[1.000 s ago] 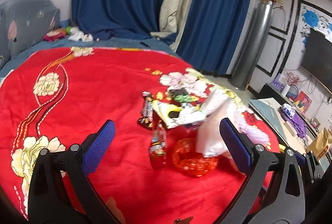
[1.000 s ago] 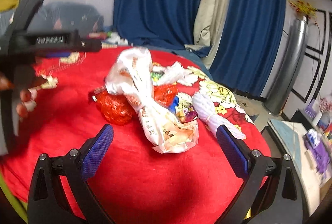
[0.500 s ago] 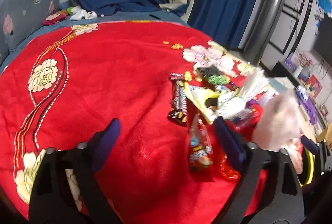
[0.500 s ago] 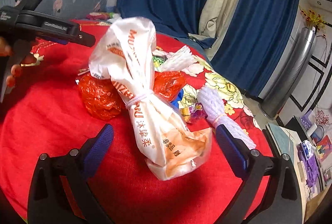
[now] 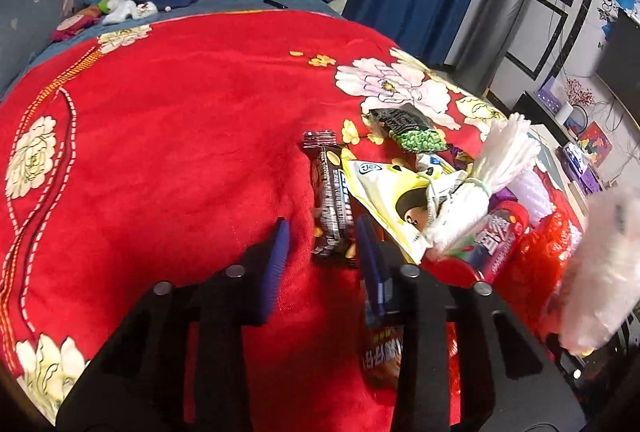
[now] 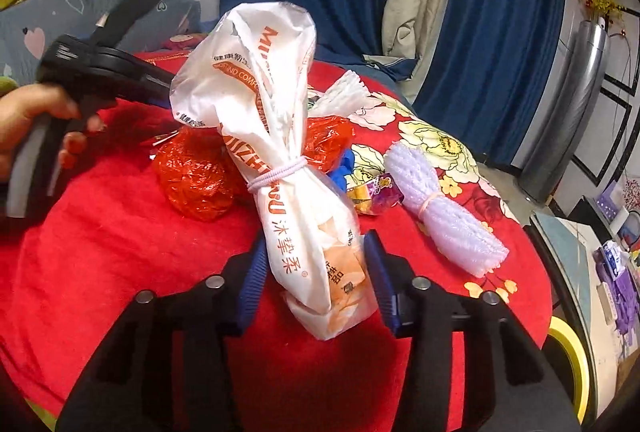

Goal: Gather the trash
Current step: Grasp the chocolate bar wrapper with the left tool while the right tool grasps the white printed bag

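While my right tongs (image 6: 316, 272) pinch the tied white bag (image 6: 280, 168) at lower centre, my left tongs (image 5: 324, 252) stand narrowed around the dark candy bar (image 5: 332, 208) mid-frame, not visibly gripping; next I'd close and lift.

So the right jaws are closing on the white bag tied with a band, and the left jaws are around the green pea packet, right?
Not quite. The right gripper is on the white bag, but the left gripper brackets the dark chocolate bar, not the green pea packet, which lies farther off. The left wrist view shows it.
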{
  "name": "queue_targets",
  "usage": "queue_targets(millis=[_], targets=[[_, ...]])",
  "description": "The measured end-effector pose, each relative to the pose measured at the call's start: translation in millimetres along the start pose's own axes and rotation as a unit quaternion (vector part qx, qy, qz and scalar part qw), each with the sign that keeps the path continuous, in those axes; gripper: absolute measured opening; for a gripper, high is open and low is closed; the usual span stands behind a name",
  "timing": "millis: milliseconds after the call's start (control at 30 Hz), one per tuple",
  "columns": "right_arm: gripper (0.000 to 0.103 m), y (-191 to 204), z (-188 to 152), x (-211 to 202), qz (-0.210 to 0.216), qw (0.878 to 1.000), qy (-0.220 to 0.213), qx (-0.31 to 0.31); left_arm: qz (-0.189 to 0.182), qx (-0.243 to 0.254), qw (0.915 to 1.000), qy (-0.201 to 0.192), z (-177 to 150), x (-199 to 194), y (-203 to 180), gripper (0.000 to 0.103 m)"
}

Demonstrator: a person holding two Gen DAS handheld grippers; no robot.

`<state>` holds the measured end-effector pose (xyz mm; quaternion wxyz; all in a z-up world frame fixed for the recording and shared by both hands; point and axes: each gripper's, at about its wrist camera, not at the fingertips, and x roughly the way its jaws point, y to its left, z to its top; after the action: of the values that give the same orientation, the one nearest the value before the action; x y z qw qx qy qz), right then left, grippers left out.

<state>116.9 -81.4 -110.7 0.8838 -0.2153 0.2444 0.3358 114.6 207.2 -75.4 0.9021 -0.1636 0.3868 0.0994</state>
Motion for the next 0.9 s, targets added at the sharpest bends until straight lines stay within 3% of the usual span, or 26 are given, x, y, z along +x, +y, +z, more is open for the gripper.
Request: queue_targets(millis=[167, 467, 700, 900], targets=[[0.034, -4.8, 2.5, -6.0, 0.009, 0.999, -0.011, 0.030, -0.003, -0.002, 0.9998, 0.017, -1.9, 13.4, 2.0, 0.024], [0.033, -12.0, 4.9, -13.2, 0.012, 0.997, -0.019, 0.073, 0.023, 0.028, 0.9993, 0.014, -2.2, 14.6, -6.1, 0.027], [0.033, -14.1, 4.8, -21.3, 0.011, 0.995, -0.026, 0.094, 0.009, 0.066, 0.9978, 0.001, -0.7, -1.7, -21.3, 0.026], [0.033, -21.8, 5.6, -23.7, 0.008, 0.994, -0.030, 0.107, 0.010, 0.072, 0.9968, 0.033, -0.1, 20.5, -21.3, 0.019]])
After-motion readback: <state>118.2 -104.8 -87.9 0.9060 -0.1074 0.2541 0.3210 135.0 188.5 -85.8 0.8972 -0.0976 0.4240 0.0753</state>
